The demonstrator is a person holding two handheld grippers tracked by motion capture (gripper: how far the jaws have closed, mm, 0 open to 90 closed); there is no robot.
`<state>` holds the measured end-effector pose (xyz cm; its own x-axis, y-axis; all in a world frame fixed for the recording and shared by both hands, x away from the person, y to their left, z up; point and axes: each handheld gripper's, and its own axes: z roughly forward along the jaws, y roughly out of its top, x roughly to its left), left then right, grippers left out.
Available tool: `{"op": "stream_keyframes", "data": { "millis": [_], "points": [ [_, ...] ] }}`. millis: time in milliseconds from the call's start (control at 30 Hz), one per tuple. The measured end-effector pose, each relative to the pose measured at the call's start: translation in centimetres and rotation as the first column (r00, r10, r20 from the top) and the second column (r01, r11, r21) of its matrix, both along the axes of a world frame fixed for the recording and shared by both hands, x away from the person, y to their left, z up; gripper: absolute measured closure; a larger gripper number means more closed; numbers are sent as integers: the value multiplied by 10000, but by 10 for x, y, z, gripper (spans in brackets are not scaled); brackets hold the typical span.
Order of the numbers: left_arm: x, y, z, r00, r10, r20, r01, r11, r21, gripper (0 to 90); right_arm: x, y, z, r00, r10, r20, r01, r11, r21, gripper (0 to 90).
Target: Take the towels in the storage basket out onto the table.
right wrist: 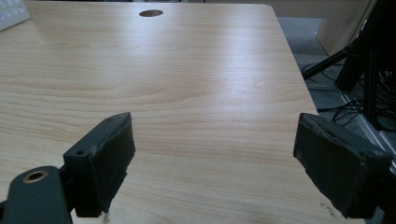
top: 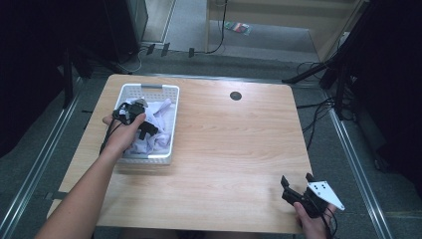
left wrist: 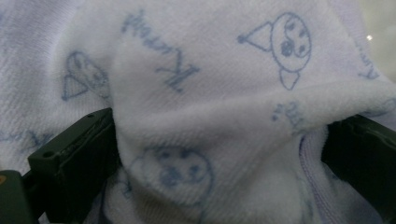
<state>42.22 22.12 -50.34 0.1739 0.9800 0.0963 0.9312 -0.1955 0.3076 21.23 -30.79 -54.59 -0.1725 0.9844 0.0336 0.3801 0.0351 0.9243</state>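
A white slotted basket [top: 149, 87] stands at the table's far left and holds crumpled white cloth [top: 161, 112] printed with pale blue cartoon figures and writing. My left gripper [top: 148, 130] reaches down into the basket. In the left gripper view its jaws stand wide apart, and a fold of the cloth [left wrist: 196, 93] bulges between them, so the left gripper [left wrist: 219, 135] is open around the fabric. My right gripper [top: 297, 180] rests near the table's front right corner. The right gripper [right wrist: 215, 140] is open, with bare wood between its jaws.
The wooden table [top: 234, 139] has a round cable hole [top: 235, 95] near its far edge. A corner of the basket [right wrist: 11, 11] shows at the top left of the right gripper view. Cables and stand legs [top: 318, 69] lie on the floor beyond the table.
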Motion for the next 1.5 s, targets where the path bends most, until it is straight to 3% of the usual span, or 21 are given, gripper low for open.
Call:
{"op": "stream_keyframes", "data": {
  "millis": [133, 367, 567, 767, 933, 1067, 1200, 1300, 1500],
  "points": [
    [1, -2, -4, 10000, 14, -26, -13, 9999, 157, 0, 0, 0, 0, 10000, 3, 25, -3, 10000, -26, 127],
    [2, -3, -8, 9990, -403, -196, 408, 9989, 247, 0, 0, 1, 0, 10000, 9, 2, -9, 10000, -18, 127],
    [1, -5, -8, 9969, -738, -281, 754, 9953, 606, 47, 0, 1, 0, 10000, 24, 4, -24, 10000, -27, 127],
    [-2, -3, -2, 9957, -923, -93, 928, 9903, 1035, 390, 0, 1, 0, 10000, 44, 6, -44, 10000, -20, 127],
    [-3, 0, 1, 9955, -945, -112, 951, 9894, 1100, 515, 0, 1, 0, 10000, 43, 7, -43, 10000, -20, 127],
    [-2, 4, 4, 9962, -864, -111, 870, 9925, 854, 554, 0, 1, 0, 10000, 33, -1, -33, 10000, -2, 127],
    [-1, 14, 10, 9980, -636, -46, 637, 9978, 155, 577, 0, 0, 0, 10000, 34, -8, -34, 10000, 31, 127],
    [-2, 18, 17, 9980, -621, 72, 622, 9979, -189, 582, 0, 0, 0, 10000, 31, -5, -31, 10000, 65, 127],
    [-7, 18, 36, 9959, -843, 338, 857, 9954, -430, 584, 0, 0, 0, 10000, 20, -5, -20, 10000, 64, 127]
  ]
}}
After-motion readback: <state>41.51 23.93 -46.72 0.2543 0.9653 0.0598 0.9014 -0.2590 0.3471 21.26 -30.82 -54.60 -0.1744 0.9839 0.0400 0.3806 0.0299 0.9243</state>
